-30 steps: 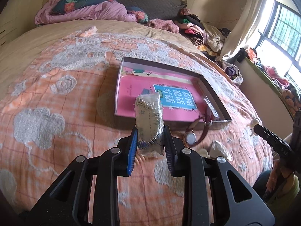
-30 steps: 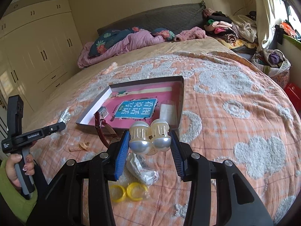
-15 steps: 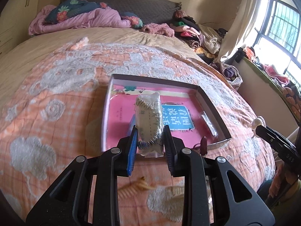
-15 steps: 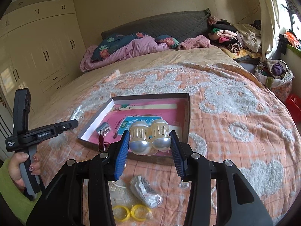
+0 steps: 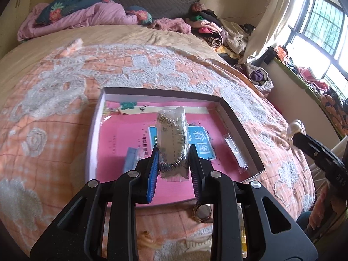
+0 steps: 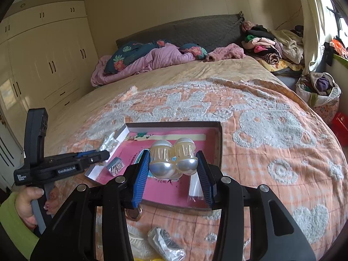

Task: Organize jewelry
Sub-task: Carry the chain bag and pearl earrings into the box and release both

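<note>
Bagged chain [image 5: 173, 143] between left gripper [image 5: 174, 158] pads (upright).

Pink-floored box [image 5: 237, 126], orange blanket [image 5: 54, 134] with white fuzzy motifs, pearly-white clips [image 6: 173, 162].

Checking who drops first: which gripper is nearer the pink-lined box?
Left. The left gripper hangs over the box; the right gripper hovers at its near edge.

Wristwatch [image 5: 202, 212]: strap hidden behind the left gripper's finger. Yellow rings [image 6: 143, 258]: cut off by the bottom edge. Pink booklet [image 5: 121, 134]: title partly covered by the bagged hair comb [image 5: 173, 145]. Silvery bagged item [image 6: 165, 242]: contents too crumpled to identify.
</note>
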### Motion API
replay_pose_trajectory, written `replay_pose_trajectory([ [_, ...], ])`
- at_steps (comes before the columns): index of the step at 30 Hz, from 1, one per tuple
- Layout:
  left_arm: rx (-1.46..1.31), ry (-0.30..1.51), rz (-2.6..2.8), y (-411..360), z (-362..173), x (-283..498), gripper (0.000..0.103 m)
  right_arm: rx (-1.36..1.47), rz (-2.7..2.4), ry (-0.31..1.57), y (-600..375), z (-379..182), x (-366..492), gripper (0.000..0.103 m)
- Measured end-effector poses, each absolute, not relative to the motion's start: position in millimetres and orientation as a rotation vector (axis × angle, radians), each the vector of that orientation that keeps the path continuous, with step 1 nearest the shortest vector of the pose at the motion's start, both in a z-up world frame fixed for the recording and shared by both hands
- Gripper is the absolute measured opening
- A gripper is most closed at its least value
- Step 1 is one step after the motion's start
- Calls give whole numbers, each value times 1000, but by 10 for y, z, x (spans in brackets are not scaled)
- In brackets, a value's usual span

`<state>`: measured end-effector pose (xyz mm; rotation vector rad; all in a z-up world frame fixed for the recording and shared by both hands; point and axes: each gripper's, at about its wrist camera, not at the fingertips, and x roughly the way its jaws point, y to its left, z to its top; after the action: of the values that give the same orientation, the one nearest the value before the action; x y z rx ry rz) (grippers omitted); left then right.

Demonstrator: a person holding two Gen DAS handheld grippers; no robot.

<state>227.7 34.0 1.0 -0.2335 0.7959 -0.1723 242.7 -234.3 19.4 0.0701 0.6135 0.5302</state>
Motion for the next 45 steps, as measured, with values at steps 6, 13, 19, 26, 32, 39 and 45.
replay_pose_trajectory([
  [6,-213,834,-206,260,-150,2349,19,66,535,625,-2283,181,2585,42],
  [13,-191,886,-239,186,-354,2420,19,55,531,667,-2228,17,2708,42],
  [19,-179,911,-229,199,-475,2472,20,56,525,731,-2191,-263,2799,42],
  [26,-171,936,-211,217,-571,2503,20,38,523,788,-2113,-526,2879,42],
  [32,-172,937,-203,221,-569,2492,23,33,533,821,-2066,-645,2886,42],
  [39,-172,897,-186,278,-439,2405,31,29,551,840,-2021,-685,2861,42],
  [45,-160,859,-167,331,-296,2304,39,40,549,825,-2065,-635,2811,52],
])
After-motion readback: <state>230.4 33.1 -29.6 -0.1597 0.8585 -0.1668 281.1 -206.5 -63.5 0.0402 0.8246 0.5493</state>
